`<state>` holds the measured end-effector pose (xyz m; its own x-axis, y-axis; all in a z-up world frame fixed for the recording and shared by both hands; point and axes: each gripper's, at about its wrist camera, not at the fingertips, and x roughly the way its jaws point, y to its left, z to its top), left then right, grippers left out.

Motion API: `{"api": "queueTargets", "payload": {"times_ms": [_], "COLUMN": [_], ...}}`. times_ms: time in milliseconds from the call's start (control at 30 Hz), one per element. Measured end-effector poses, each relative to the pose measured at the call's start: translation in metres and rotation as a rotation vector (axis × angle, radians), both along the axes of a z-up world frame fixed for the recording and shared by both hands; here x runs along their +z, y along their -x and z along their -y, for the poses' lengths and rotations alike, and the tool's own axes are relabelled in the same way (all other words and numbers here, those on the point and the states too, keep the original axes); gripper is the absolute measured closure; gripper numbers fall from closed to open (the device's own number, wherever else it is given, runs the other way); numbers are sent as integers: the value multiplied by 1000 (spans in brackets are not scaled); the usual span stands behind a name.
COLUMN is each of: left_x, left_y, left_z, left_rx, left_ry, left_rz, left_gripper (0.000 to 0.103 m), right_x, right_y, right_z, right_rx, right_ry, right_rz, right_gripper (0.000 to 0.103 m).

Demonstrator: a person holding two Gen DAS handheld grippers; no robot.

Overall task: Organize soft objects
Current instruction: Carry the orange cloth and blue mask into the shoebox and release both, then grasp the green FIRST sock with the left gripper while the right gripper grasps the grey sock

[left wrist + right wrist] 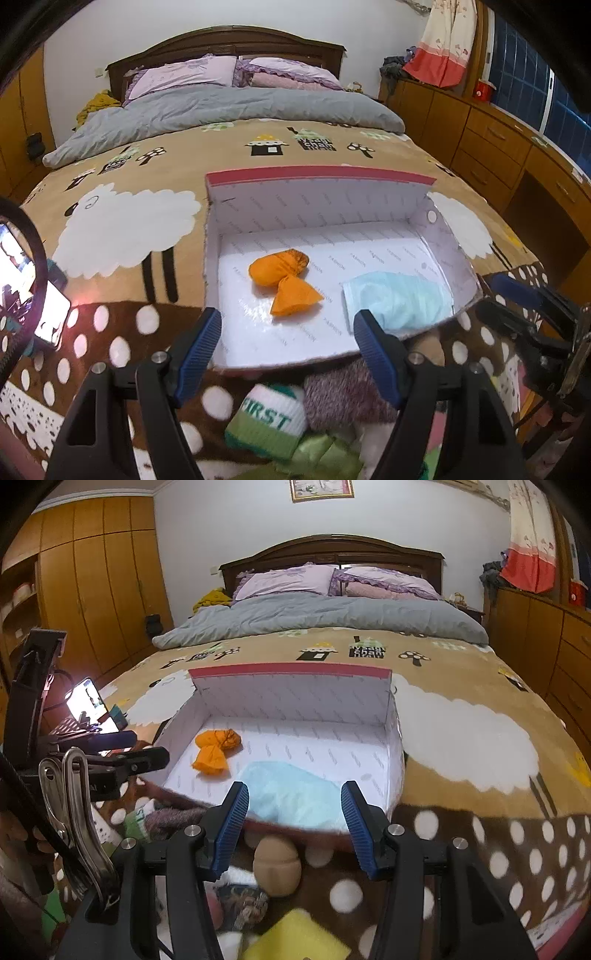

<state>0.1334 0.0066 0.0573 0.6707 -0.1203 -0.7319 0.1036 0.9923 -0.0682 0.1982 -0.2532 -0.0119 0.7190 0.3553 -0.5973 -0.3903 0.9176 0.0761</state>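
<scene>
A white cardboard box with a red outer rim (325,206) sits open on the brown sheep-patterned blanket (147,173) covering the bed. Inside it lie two items: an orange knotted cloth bundle (282,278) toward the left and middle of the floor, and a pale blue crumpled soft sheet (399,299) in the near right corner, apart from the bundle.

The left gripper (286,345) hovers at the box's near edge, fingers spread wide with nothing between them. The right gripper (295,818) hovers likewise over the near rim above the blue sheet, fingers spread and empty.

In front of the box, a loose pile rests on the blanket: a white and green rolled sock lettered "FIRST" (267,419), a mauve knitted item (341,395), a tan rounded soft object (276,864), and a yellow block, possibly a sponge (297,938). A lit phone (90,705) stands left of the box.
</scene>
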Motion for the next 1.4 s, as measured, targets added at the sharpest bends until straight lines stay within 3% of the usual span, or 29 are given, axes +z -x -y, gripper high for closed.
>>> {"api": "queueTargets", "payload": {"times_ms": [300, 767, 867, 1000, 1400], "left_x": [-5, -50, -56, -66, -78], "left_y": [30, 47, 47, 45, 44], "left_z": [-14, -27, -28, -28, -23], "left_rx": [26, 35, 28, 16, -3], "left_ry": [-3, 31, 58, 85, 71], "left_rz": [-14, -97, -104, -123, -119], "left_gripper": [25, 26, 30, 43, 48], "right_x": [-7, -20, -21, -23, -37], "right_y": [28, 40, 39, 39, 24], "right_z": [2, -23, -35, -51, -85], "right_rx": [15, 70, 103, 143, 222], "right_ry": [-35, -56, -56, -45, -25], "right_rz": [-31, -93, -106, -113, -147], "right_gripper": [49, 49, 49, 49, 49]}}
